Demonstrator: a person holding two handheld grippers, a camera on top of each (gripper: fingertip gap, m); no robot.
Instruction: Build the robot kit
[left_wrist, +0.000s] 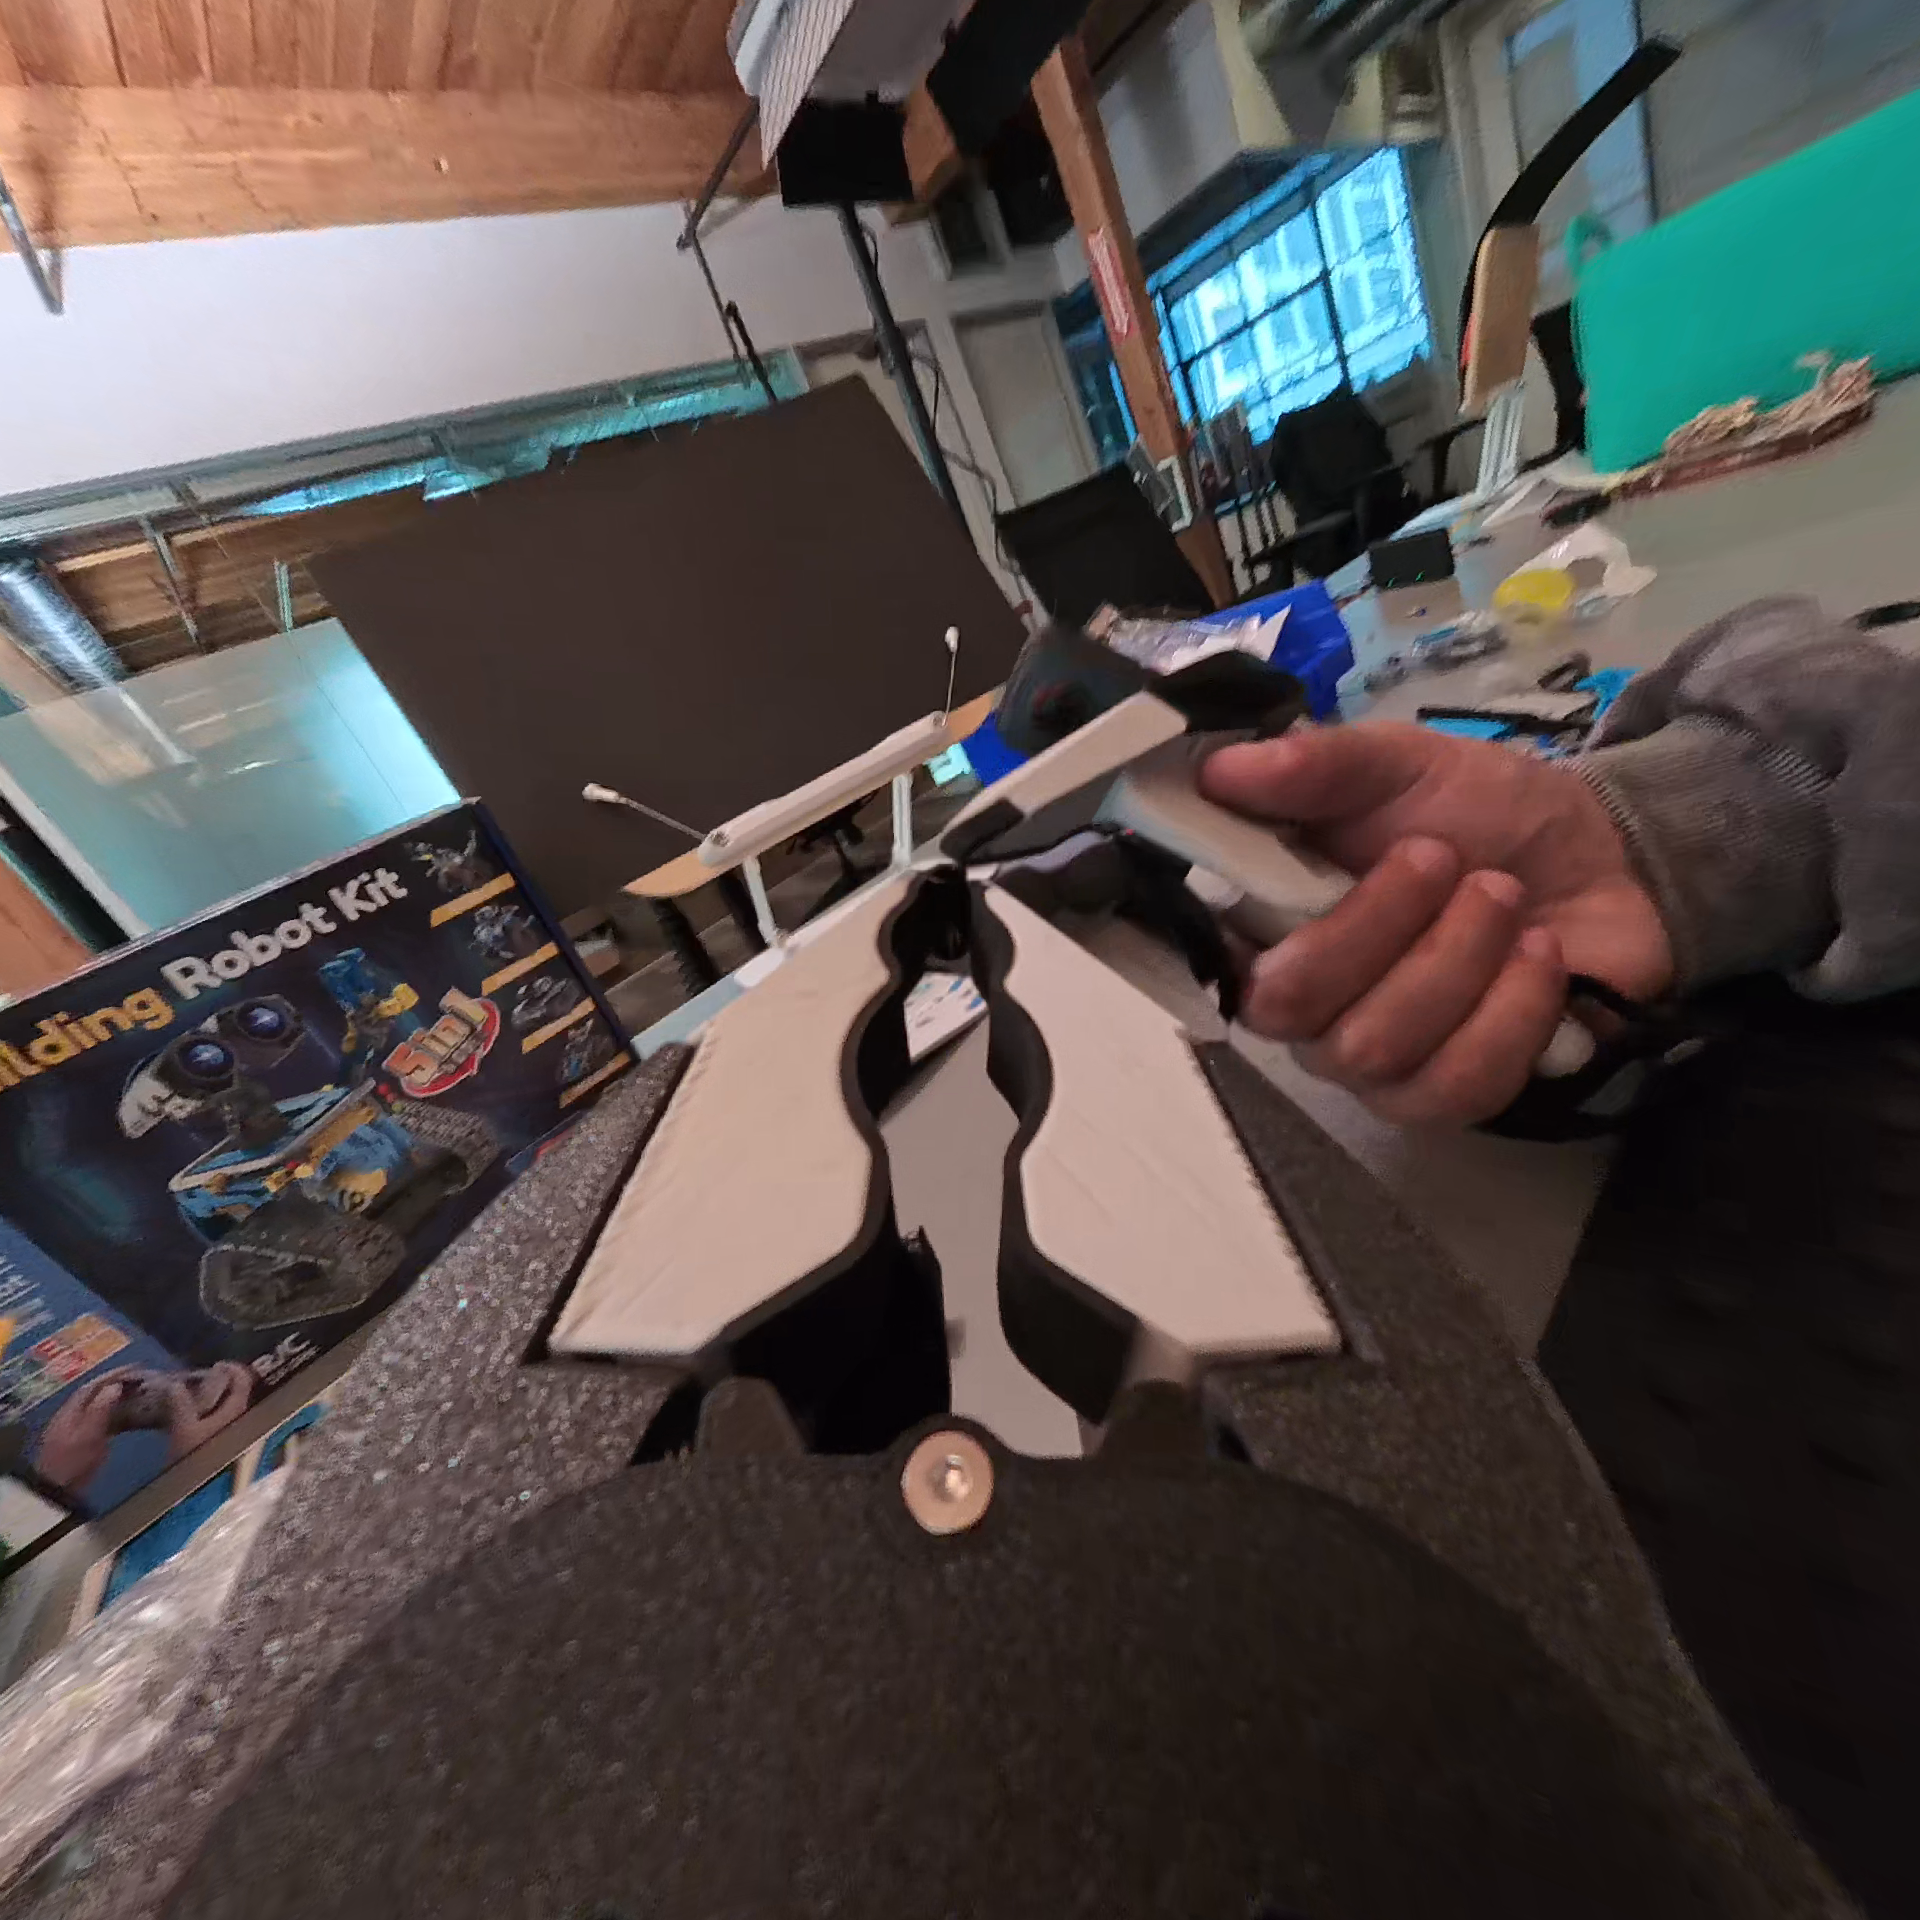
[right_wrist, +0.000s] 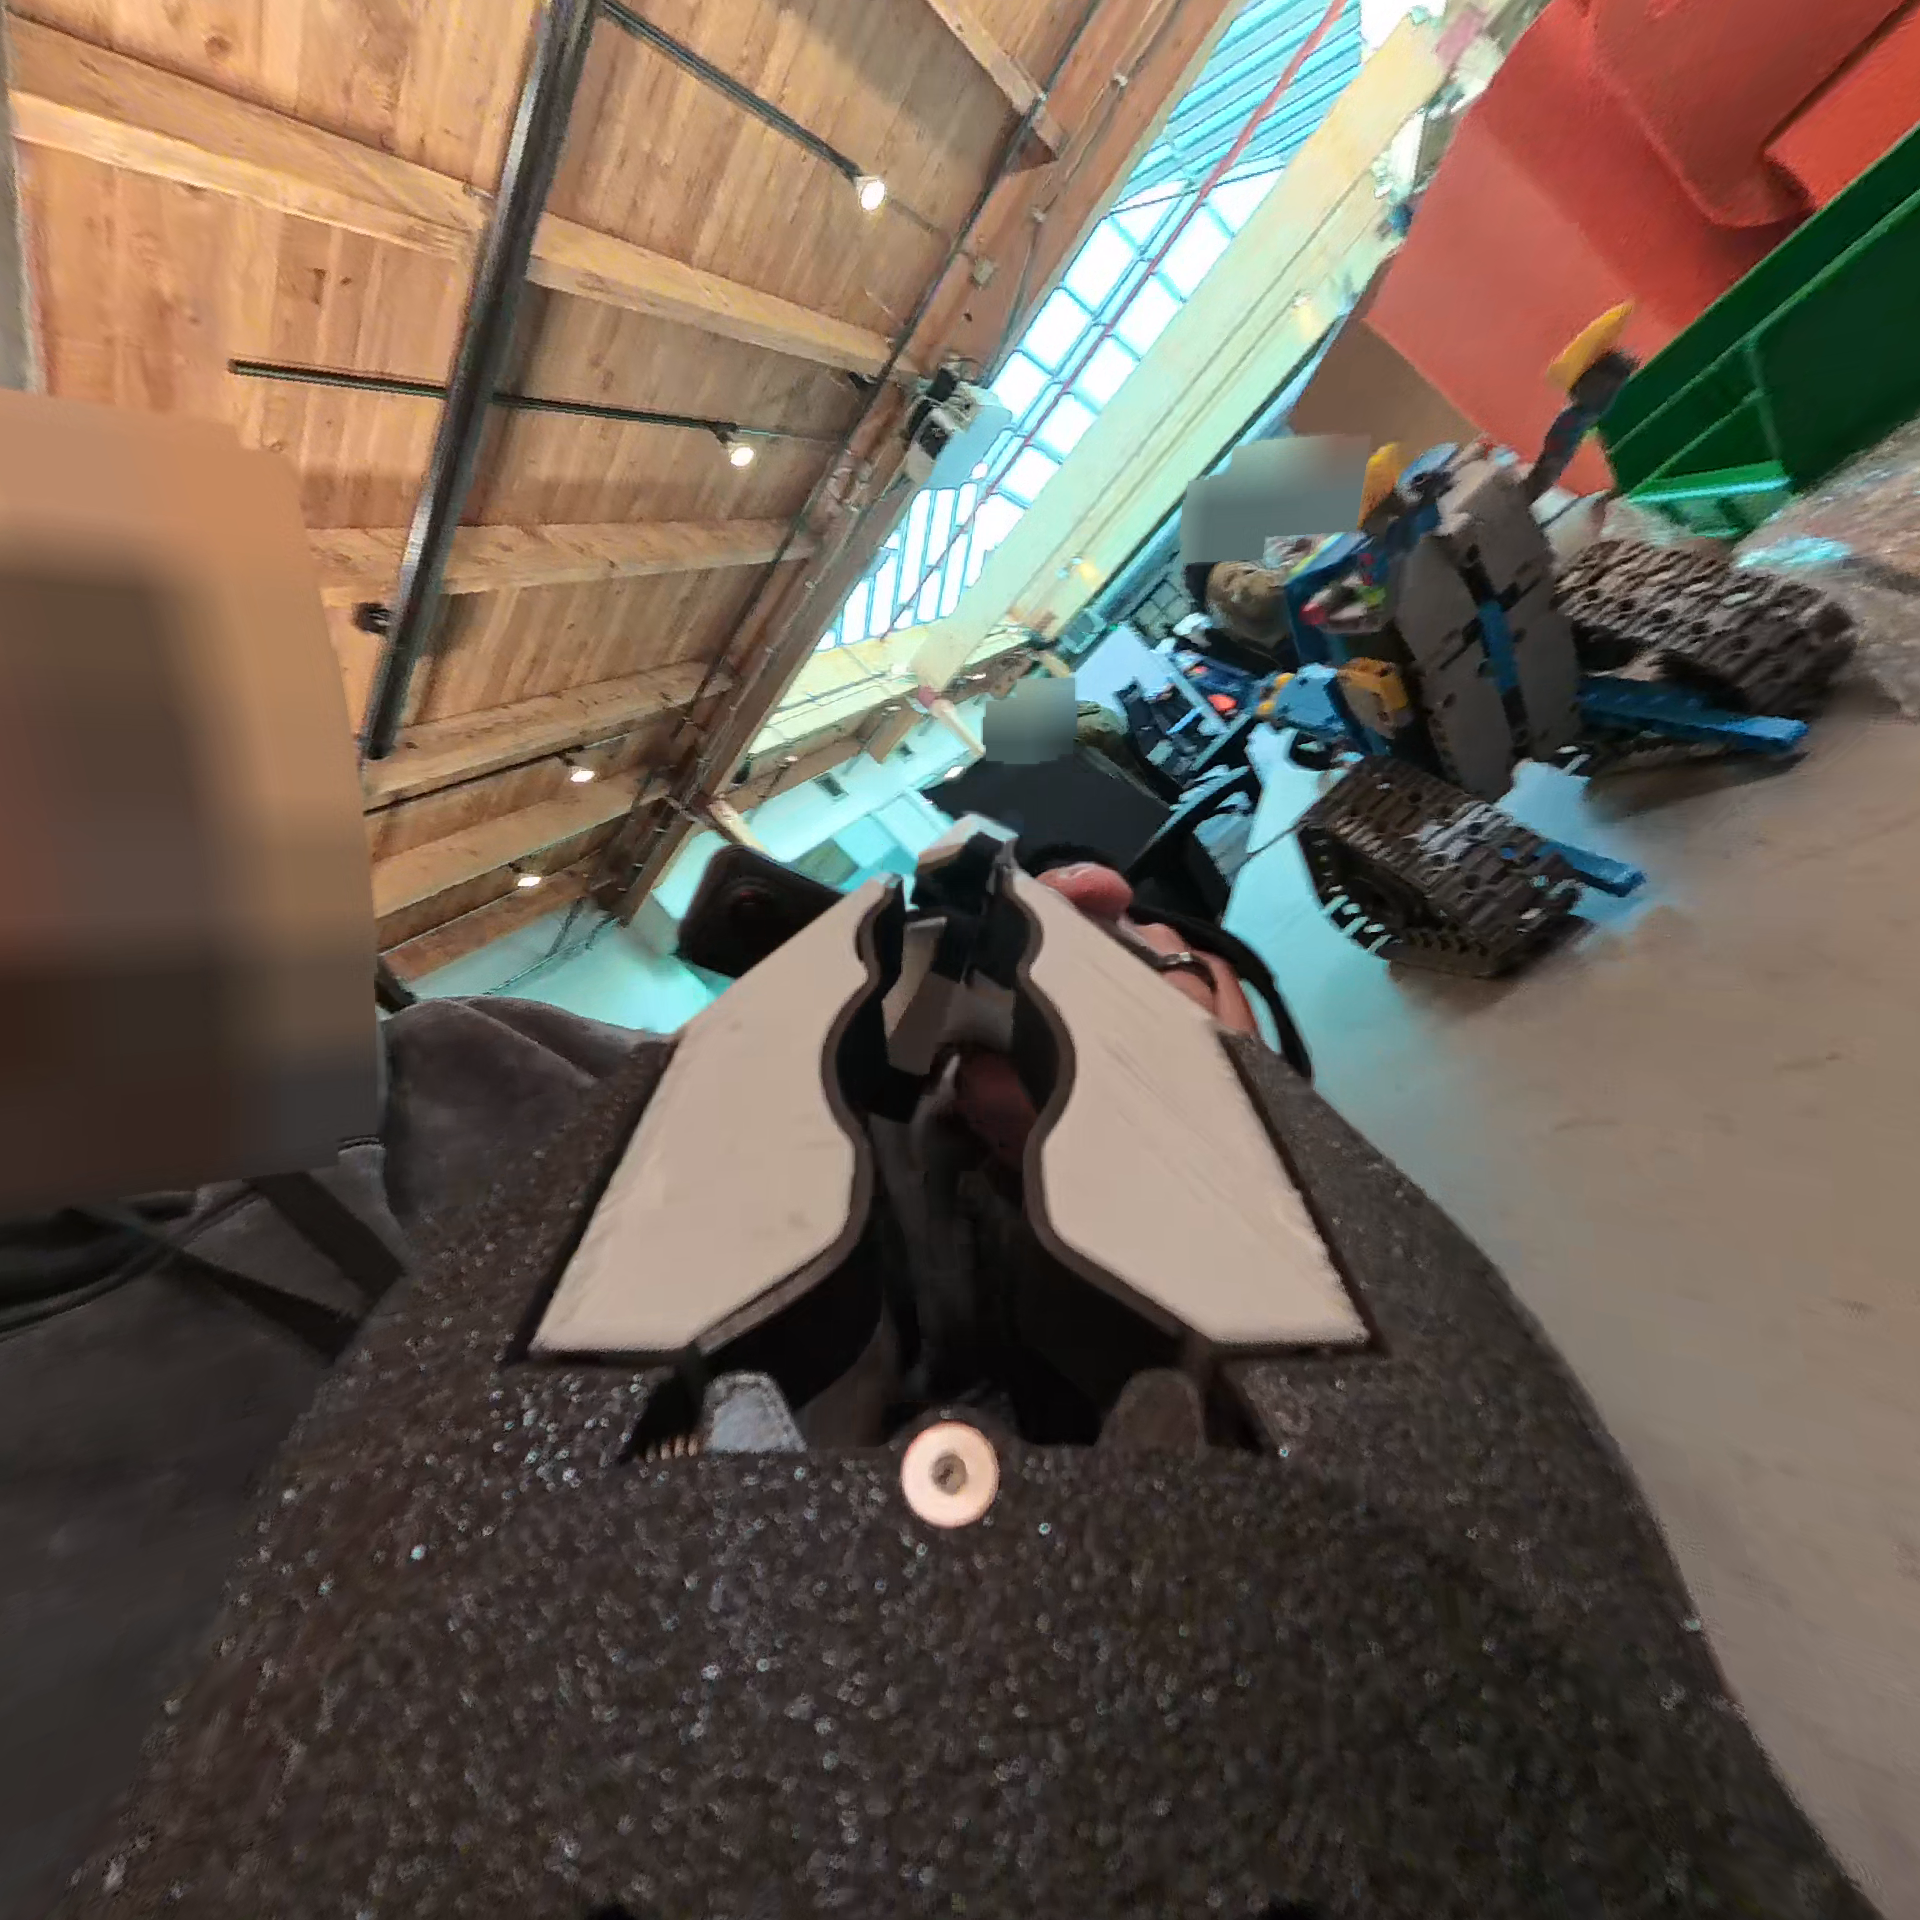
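My left gripper (left_wrist: 948, 885) is raised off the grey table (left_wrist: 1766, 520), its white fingers (left_wrist: 769, 1122) drawn almost together on a small black piece (left_wrist: 943, 920). My right gripper (left_wrist: 971, 831) meets it tip to tip, side-on, held by a hand (left_wrist: 1434, 914) in a grey sleeve. In the right wrist view my right gripper (right_wrist: 948, 881) has a narrow gap at its tips, and the left gripper's fingertips (right_wrist: 920, 997) and a dark bit sit in that gap. Whether it grips them is unclear. A hand (right_wrist: 1086, 891) shows behind.
A blue robot kit box (left_wrist: 281, 1122) stands at the left. A brick-built tracked robot (right_wrist: 1507, 675) lies on the table at the right, beside green (right_wrist: 1766, 364) and red panels. Loose parts and a blue bin (left_wrist: 1299, 634) lie farther back. A blurred patch fills the left. Left and right tips are no more than a few centimetres apart.
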